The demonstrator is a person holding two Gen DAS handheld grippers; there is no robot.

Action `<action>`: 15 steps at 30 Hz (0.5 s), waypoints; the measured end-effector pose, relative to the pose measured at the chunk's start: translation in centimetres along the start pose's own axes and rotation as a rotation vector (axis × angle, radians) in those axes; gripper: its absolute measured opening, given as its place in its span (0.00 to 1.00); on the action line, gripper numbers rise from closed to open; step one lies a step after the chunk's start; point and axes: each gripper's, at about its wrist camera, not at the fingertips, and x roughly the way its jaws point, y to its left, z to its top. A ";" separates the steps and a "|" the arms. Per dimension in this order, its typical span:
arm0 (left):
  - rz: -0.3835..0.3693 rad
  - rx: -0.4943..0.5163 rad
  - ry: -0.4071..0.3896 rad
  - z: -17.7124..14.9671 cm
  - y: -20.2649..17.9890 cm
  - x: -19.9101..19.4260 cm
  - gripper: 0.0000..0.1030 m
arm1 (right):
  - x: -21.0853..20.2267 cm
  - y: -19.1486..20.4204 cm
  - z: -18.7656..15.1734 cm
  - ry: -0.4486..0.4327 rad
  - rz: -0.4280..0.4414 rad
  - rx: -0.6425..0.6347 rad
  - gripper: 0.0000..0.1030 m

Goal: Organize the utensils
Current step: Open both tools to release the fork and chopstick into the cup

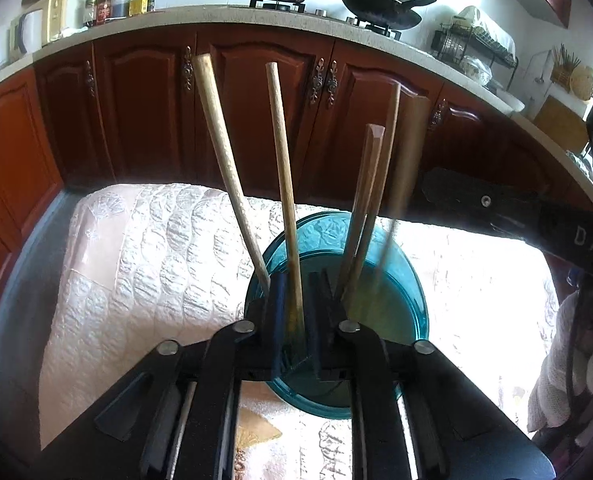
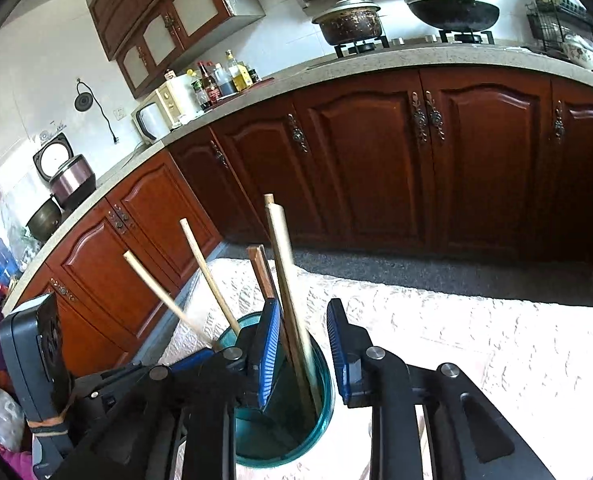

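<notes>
Utensils (image 1: 286,200) between left claw (image 1: 296,320) pads

Left gripper (image 1: 296,312) angled downward, jaws slightly parted, right gripper (image 2: 304,356) likewise, jaws apart

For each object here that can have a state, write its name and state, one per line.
Teal cup: upright, holding wooden sticks.
Wooden sticks: standing in the cup, leaning apart.
Left gripper: jaws slightly apart around one stick.
Right gripper: jaws open, stick between them.
Pot: lidded, on stove.
</notes>
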 end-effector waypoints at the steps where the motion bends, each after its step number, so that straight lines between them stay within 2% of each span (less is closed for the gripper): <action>1: -0.002 0.000 0.000 -0.1 0.0 -0.1 0.23 | -0.2 -0.1 -0.2 0.002 -0.002 0.004 0.22; 5: -0.012 0.002 -0.010 -0.3 -0.4 -1.4 0.28 | -1.0 -0.3 -1.1 0.006 -0.010 0.020 0.23; 7: -0.016 0.002 -0.016 -0.4 -0.6 -1.9 0.36 | -1.5 -0.4 -1.5 0.006 -0.009 0.032 0.23; 9: -0.021 0.002 -0.024 -0.6 -0.8 -2.7 0.40 | -2.0 -0.3 -1.9 0.007 -0.011 0.037 0.23; 15: -0.014 0.029 -0.046 -1.3 -1.9 -4.6 0.45 | -3.6 0.0 -3.6 0.015 -0.046 0.025 0.25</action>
